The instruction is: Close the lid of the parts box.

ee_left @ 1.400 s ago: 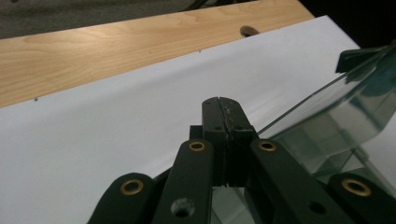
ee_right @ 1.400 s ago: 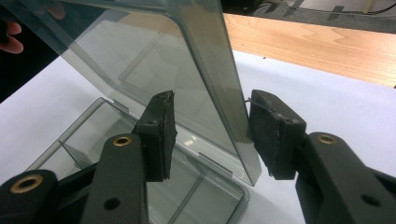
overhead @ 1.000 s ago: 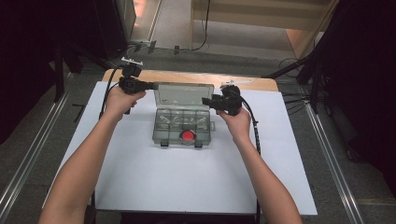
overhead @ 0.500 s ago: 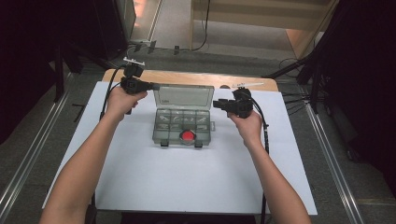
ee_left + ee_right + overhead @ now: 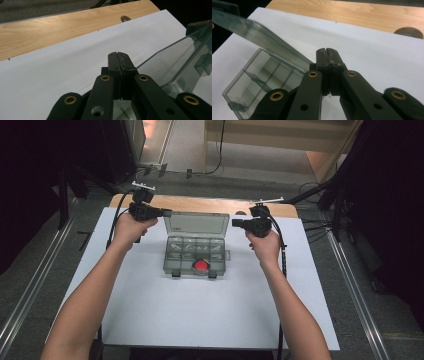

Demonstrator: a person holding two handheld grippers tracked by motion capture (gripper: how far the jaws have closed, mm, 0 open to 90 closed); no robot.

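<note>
Forearms come in from the bottom of the high view and spread to either side of the box (image 5: 196, 256), which sits on the white sheet (image 5: 200, 320) near the table's middle, lid (image 5: 196, 224) raised and leaning back, a red piece (image 5: 201, 266) in a front compartment.

Risk, as I judge it: the lid rests on its hinge alone. A bump from either gripper could drop it shut, or push it past its stop and slide the light box across the sheet, spilling the small parts.

Left gripper (image 5: 167, 212) is held level at the lid's far left corner, pointing inward; its jaws are closed on nothing, the tip just beside the clear edge, and contact cannot be told. That hand is wrapped around the handle, wrist straight.

Right gripper (image 5: 235, 223) hovers off the lid's right corner, clear of it. Its jaws have just been closing and now meet with nothing between them. It also points inward.

Bare wood (image 5: 200, 205) runs beyond the sheet.
</note>
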